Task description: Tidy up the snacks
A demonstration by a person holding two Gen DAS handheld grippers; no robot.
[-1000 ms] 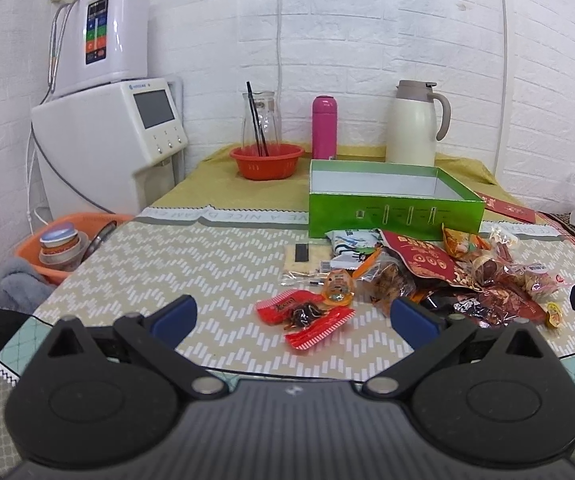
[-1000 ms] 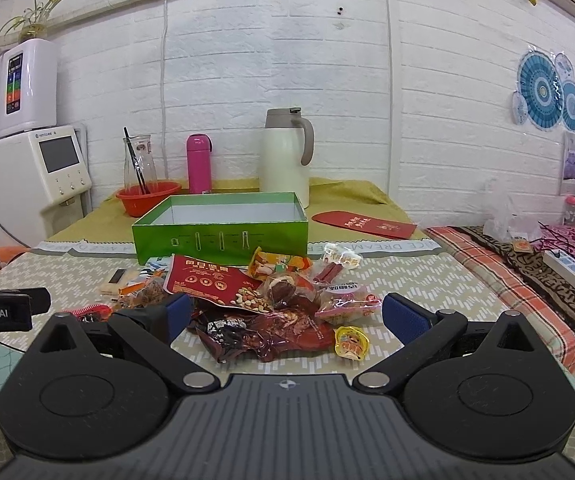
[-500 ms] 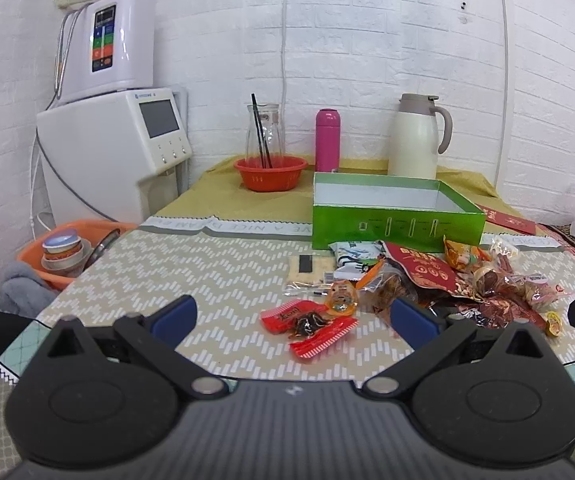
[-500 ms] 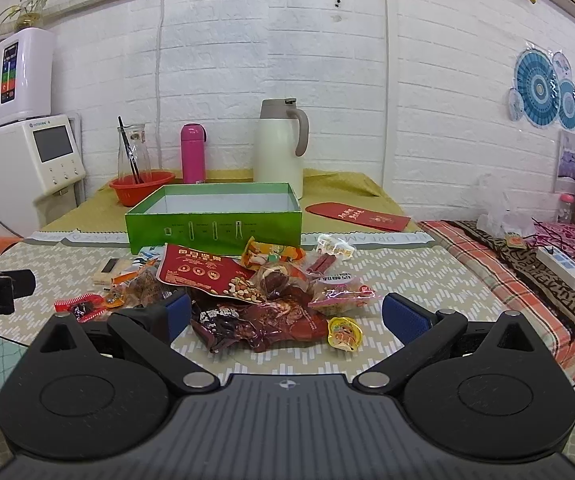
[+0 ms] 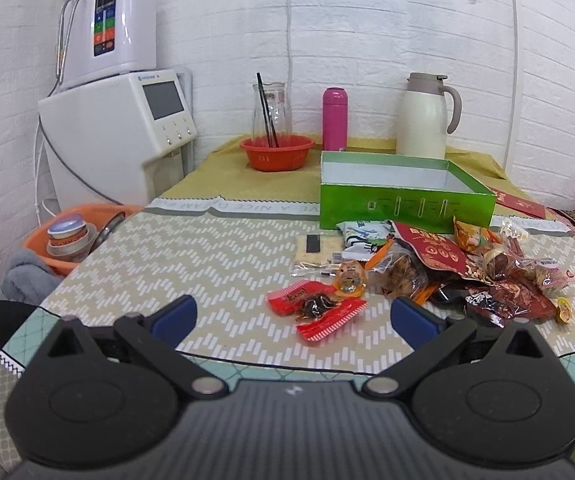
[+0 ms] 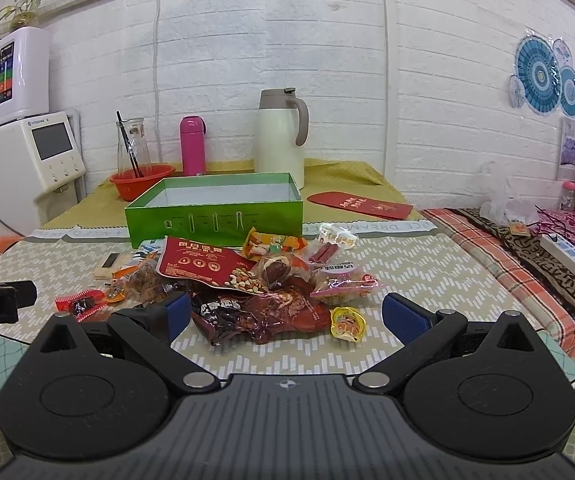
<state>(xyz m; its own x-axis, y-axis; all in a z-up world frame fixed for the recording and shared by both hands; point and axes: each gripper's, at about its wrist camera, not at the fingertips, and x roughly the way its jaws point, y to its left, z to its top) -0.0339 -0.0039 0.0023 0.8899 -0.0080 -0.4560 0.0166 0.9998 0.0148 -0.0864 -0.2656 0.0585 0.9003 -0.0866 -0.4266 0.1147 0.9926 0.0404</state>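
Hovering low over the near edge of the table (image 5: 207,256), I hold both grippers level and pointed at the wall, each with its jaws spread wide and nothing between them. My left gripper (image 5: 293,316) has the red wrapper (image 5: 315,308) lying just ahead between its fingers, and the heap of snacks (image 6: 255,280) sits ahead of my right gripper (image 6: 285,314), with the dark pack (image 6: 263,316) nearest, between its fingers, and the small yellow cup (image 6: 348,322) just inside my right finger. The green box (image 6: 215,210) stands open beyond the heap, apparently empty, so I judge nothing is sorted yet. Trouble from here would come mostly from the pile itself: the packets overlap, so closing on the dark pack could drag the red nut bag (image 6: 203,266) resting on it, or pinch two wrappers at once. Slick film could slide out of my pads if I catch only an edge. The red wrapper lies flat, so coming in too shallow may only shove it forward. My grippers are also close side by side, and reaching toward the same packets could knock them together.
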